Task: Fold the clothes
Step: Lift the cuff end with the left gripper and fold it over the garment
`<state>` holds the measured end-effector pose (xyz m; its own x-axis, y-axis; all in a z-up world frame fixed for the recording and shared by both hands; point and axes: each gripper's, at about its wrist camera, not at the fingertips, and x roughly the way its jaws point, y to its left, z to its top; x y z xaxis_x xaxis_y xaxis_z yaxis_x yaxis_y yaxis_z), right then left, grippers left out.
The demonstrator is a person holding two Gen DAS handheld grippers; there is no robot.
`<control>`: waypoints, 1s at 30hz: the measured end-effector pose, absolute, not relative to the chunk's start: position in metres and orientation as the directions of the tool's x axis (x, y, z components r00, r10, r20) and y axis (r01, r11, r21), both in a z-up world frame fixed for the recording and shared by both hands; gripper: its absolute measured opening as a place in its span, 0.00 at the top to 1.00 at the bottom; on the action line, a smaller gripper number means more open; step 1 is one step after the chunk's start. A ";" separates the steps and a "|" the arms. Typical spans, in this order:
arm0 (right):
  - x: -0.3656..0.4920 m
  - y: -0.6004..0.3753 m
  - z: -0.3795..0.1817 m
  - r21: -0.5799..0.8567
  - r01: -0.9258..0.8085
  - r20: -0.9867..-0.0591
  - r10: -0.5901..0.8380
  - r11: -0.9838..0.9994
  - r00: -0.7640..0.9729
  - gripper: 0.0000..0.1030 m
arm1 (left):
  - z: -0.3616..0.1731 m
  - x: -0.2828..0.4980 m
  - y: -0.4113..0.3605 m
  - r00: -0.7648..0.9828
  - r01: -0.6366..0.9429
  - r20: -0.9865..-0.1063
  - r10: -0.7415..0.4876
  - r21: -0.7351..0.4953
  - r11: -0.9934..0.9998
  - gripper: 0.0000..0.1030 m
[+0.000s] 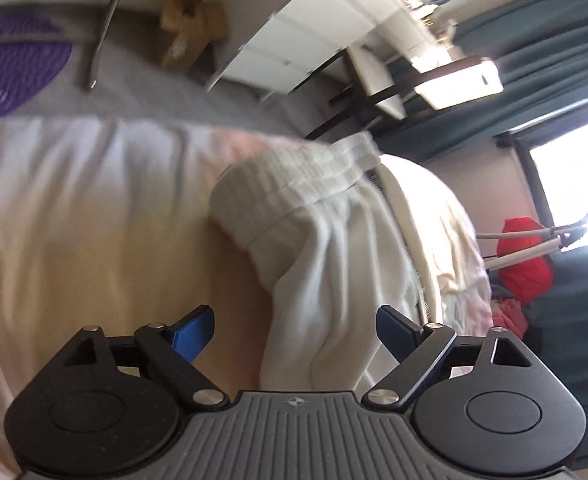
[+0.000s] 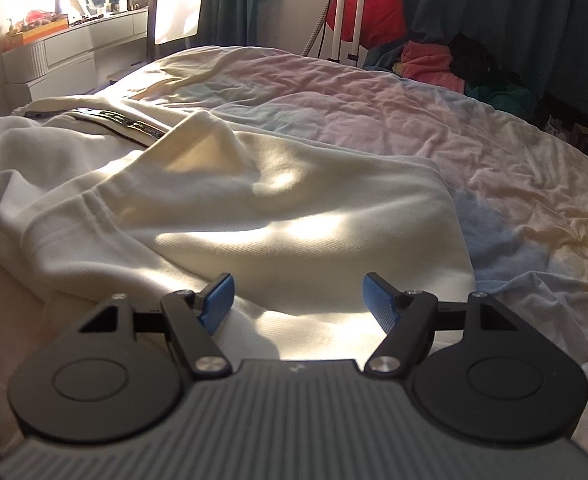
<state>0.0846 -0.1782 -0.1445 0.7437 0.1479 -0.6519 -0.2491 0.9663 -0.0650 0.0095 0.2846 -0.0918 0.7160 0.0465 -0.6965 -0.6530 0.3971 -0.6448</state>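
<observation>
A white garment point(image 2: 254, 208) with a ribbed hem and a black-and-white striped band point(image 2: 118, 122) lies rumpled on the bed. In the left wrist view the same white garment point(image 1: 333, 248) shows with its ribbed cuff point(image 1: 294, 172) bunched up. My left gripper point(image 1: 295, 332) is open and empty, tilted sideways, just short of the garment. My right gripper point(image 2: 297, 300) is open and empty, low over the garment's near edge.
The bed has a crumpled pastel sheet point(image 2: 453, 120). A white dresser point(image 2: 66, 56) and a chair point(image 2: 176, 8) stand at the far left. A red bag point(image 2: 373, 12), clothes pile point(image 2: 433, 64) and dark curtains point(image 2: 513, 20) are beyond the bed. Grey floor with purple mat point(image 1: 14, 68).
</observation>
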 end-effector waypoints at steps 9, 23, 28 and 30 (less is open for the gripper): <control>0.083 -0.171 -0.134 -0.025 -0.232 -0.614 0.168 0.972 0.771 0.29 | -0.126 0.046 0.296 0.652 -0.682 -0.745 -0.139 -0.657 0.322 0.12; 0.097 -0.154 -0.166 0.074 -0.325 -0.698 0.281 0.943 0.658 0.27 | -0.110 0.068 0.288 0.715 -0.651 -0.697 0.056 -0.634 0.418 0.61; 0.096 -0.155 -0.166 0.062 -0.339 -0.699 0.283 0.939 0.656 0.26 | -0.090 0.081 0.273 0.729 -0.629 -0.668 0.150 -0.568 0.531 0.83; 0.097 -0.157 -0.166 0.069 -0.346 -0.699 0.293 0.936 0.653 0.26 | -0.077 0.087 0.260 0.741 -0.612 -0.644 0.192 -0.530 0.586 0.85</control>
